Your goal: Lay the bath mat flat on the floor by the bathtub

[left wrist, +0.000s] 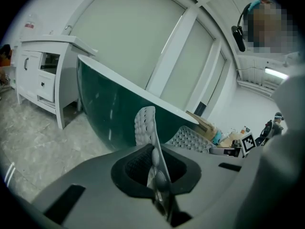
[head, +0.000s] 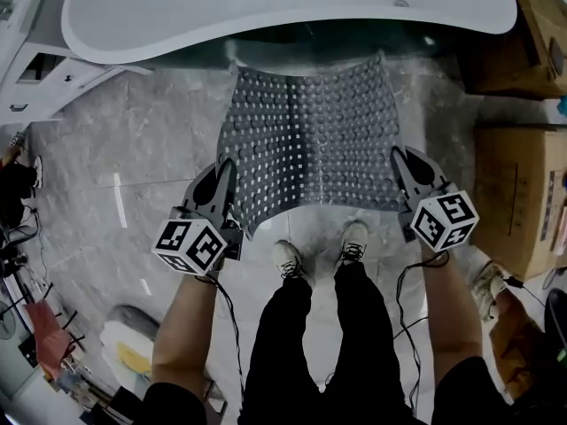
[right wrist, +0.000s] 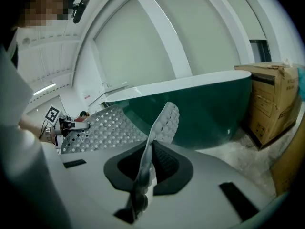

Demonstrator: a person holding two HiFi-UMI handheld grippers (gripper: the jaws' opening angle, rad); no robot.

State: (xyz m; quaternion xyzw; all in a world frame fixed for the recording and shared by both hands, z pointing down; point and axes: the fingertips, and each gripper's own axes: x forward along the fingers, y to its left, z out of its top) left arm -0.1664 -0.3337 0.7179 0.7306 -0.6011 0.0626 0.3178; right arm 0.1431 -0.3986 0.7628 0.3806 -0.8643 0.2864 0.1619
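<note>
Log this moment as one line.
left gripper: shut on bath mat | right gripper: shut on bath mat | bath mat: stretched between both, by bathtub | floor: mat not yet flat

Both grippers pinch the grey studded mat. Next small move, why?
Probably lower both: left gripper and right gripper each pinch a near corner of the grey studded rubber bath mat; its near edge looks off the marbled floor by the green bathtub.

the bathtub (head: 283, 11) gets cut off by the top edge, the boxes (head: 514, 193) by the right one, and the near corners of the bath mat (head: 310, 131) are hidden inside the jaws
</note>
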